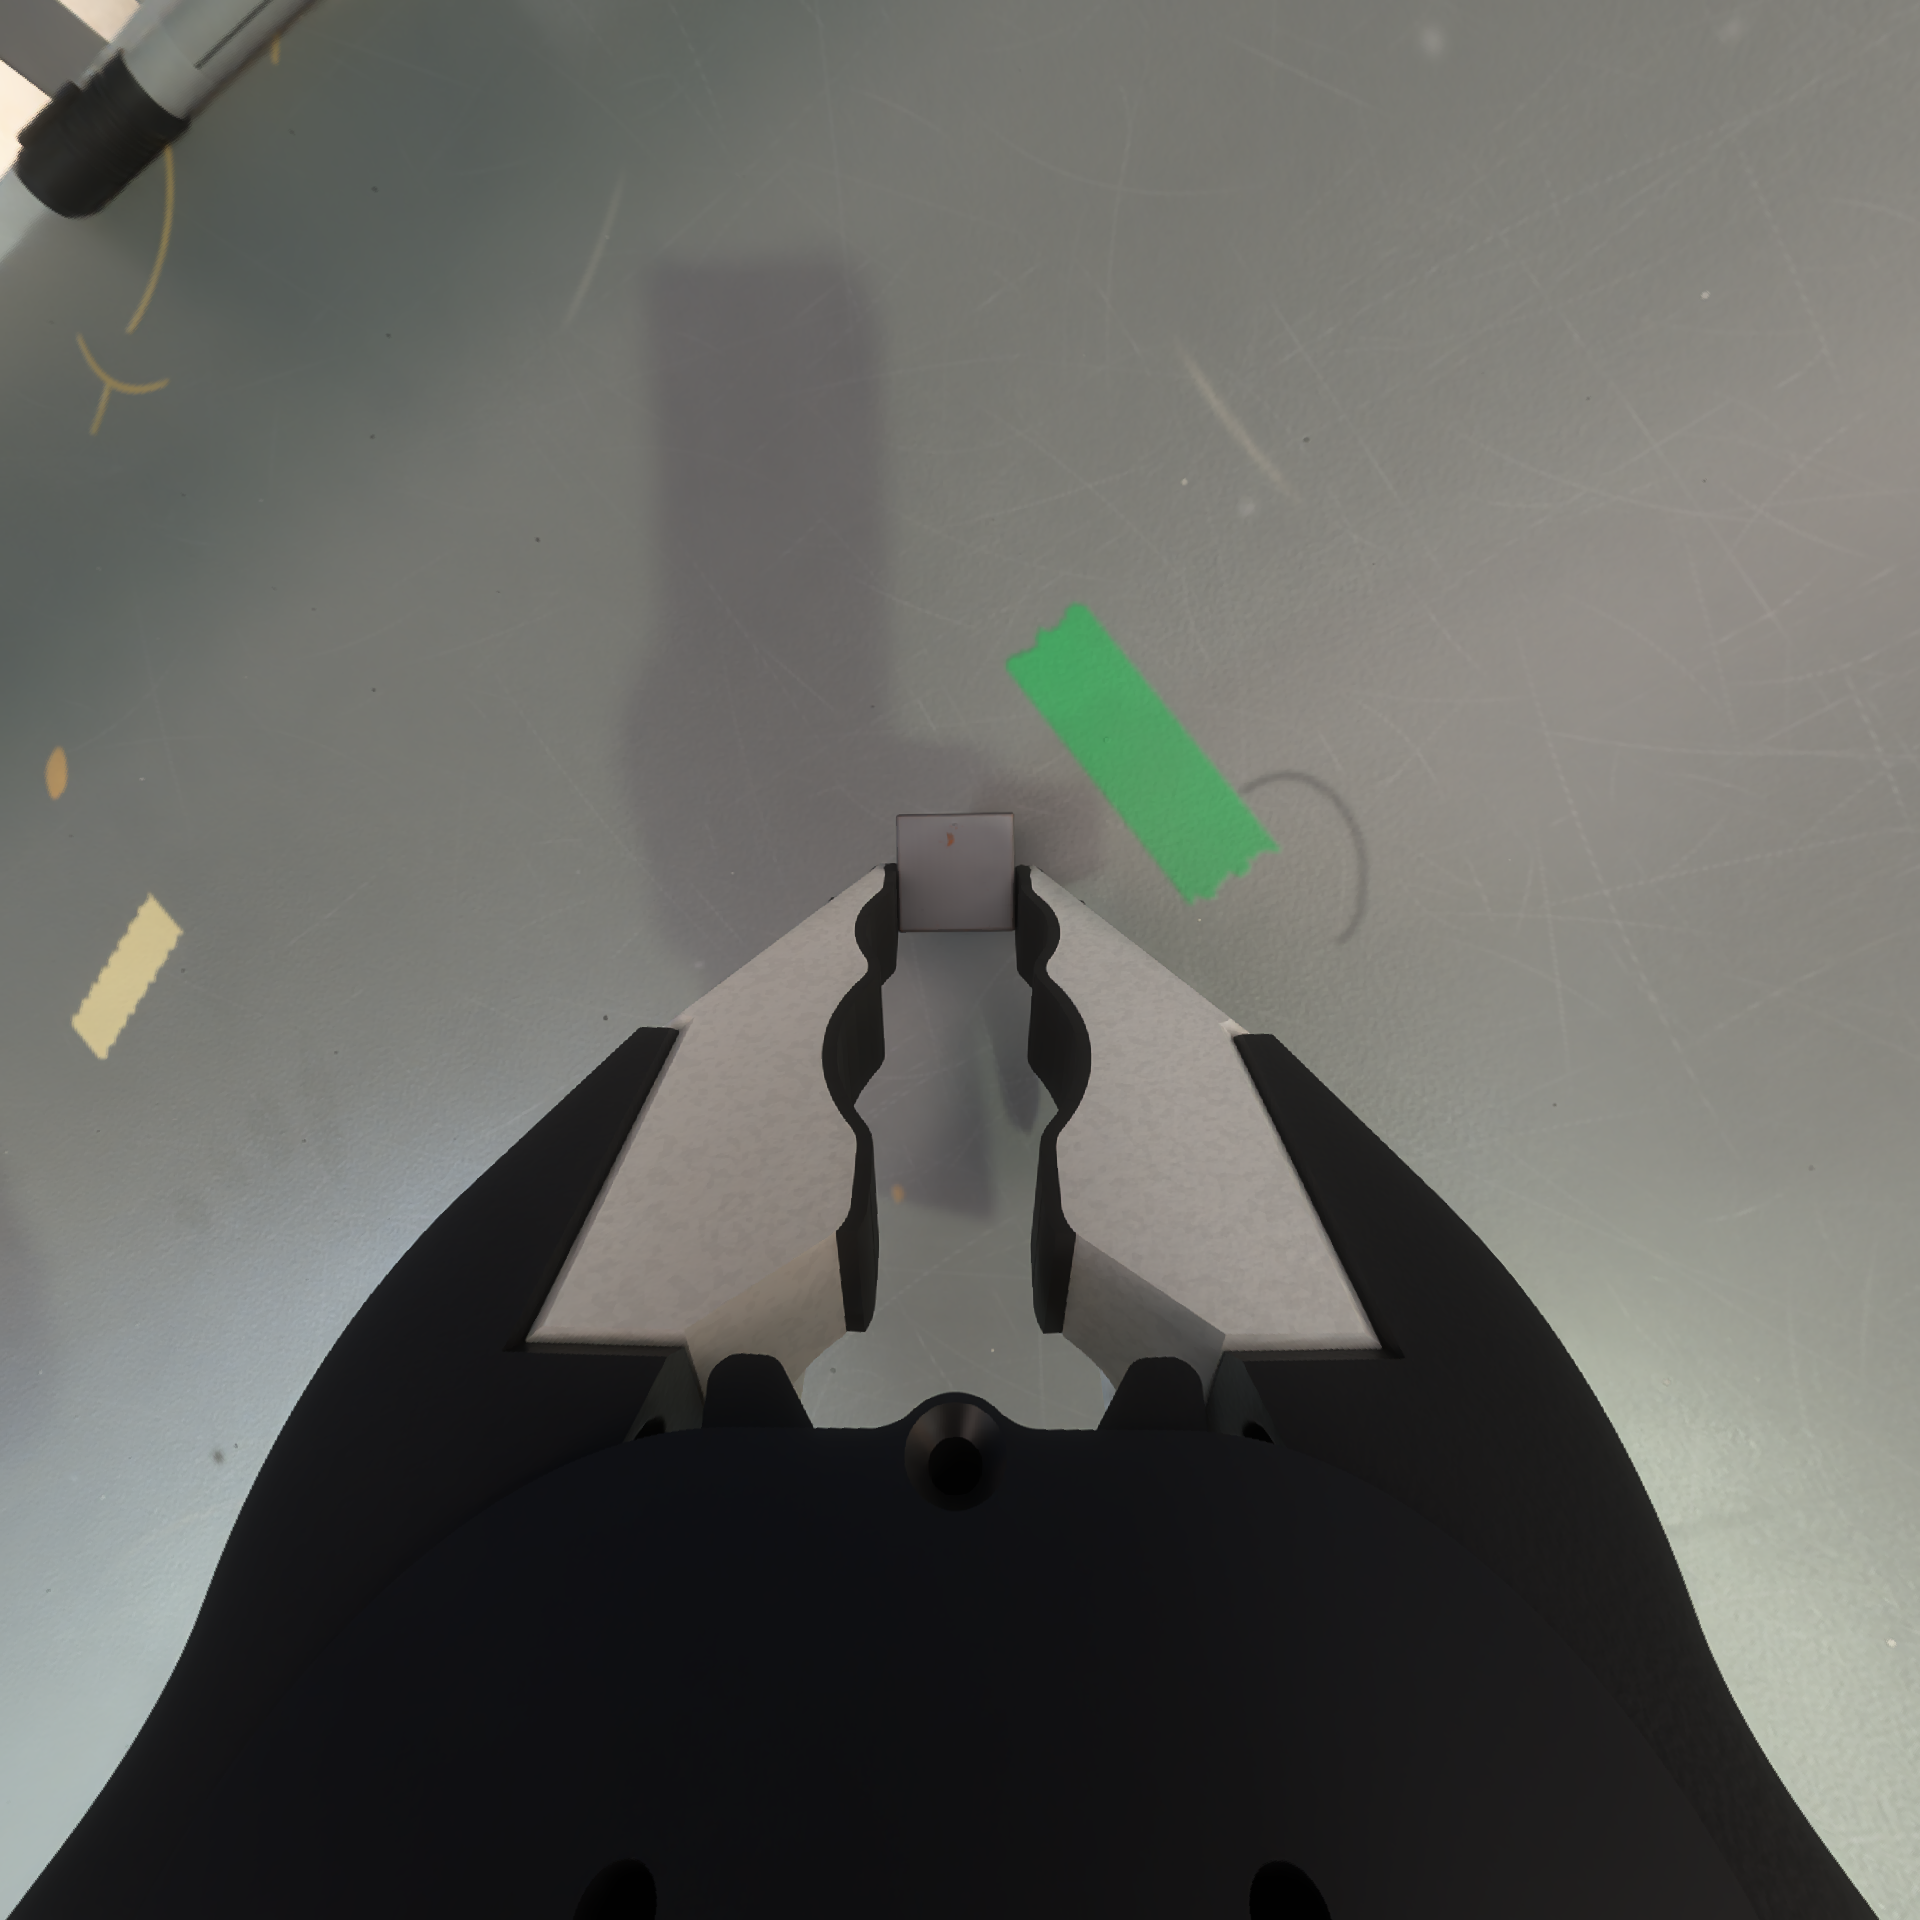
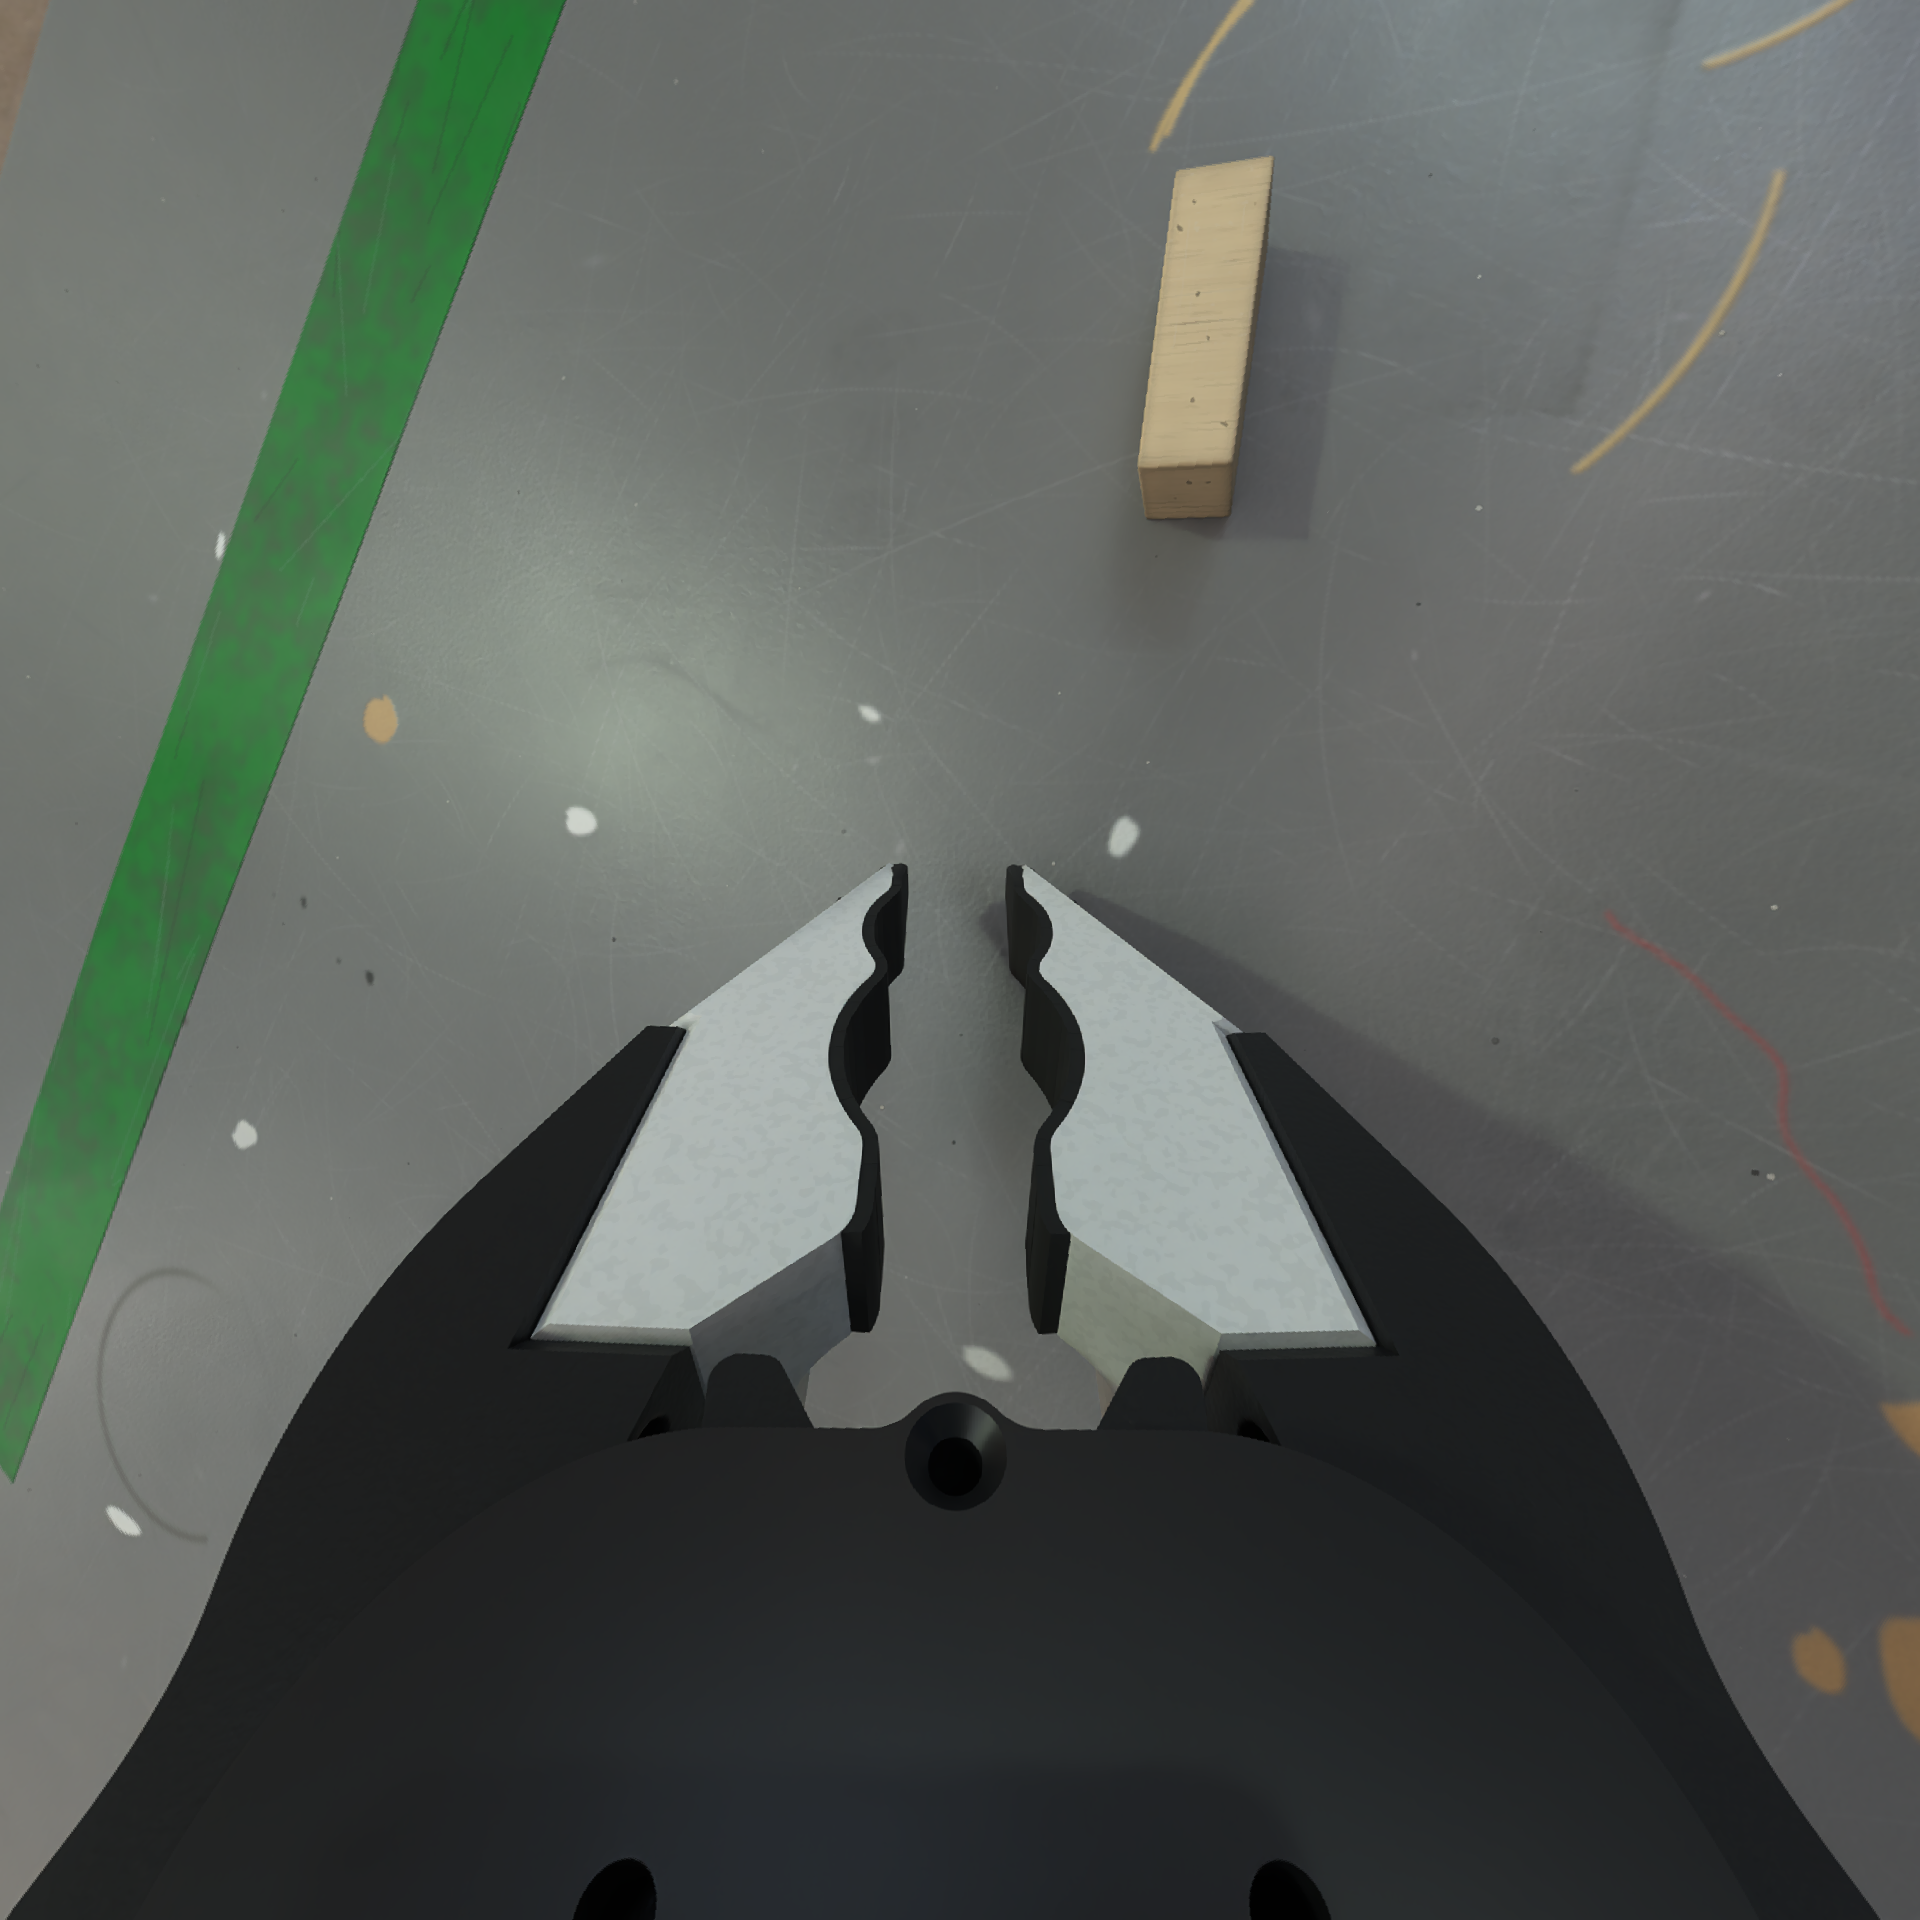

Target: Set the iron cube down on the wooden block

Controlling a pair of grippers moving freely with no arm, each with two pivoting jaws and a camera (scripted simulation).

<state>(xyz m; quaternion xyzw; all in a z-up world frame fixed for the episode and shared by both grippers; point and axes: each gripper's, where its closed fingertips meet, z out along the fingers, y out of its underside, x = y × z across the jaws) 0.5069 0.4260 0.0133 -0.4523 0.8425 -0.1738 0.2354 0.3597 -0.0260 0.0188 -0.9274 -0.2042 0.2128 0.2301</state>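
In the left wrist view, my left gripper is shut on the iron cube, a small grey metal cube pinched between the two fingertips over the grey table. The wooden block does not show in this view. In the right wrist view it is a pale, long block lying flat on the table, ahead and to the right of my right gripper. The right gripper's jaws stand slightly apart with nothing between them, well short of the block.
A short green tape strip lies just right of the cube, and a beige tape piece lies at the left. A black-tipped grey cylinder lies at the table's far left corner. A long green tape line runs along the left.
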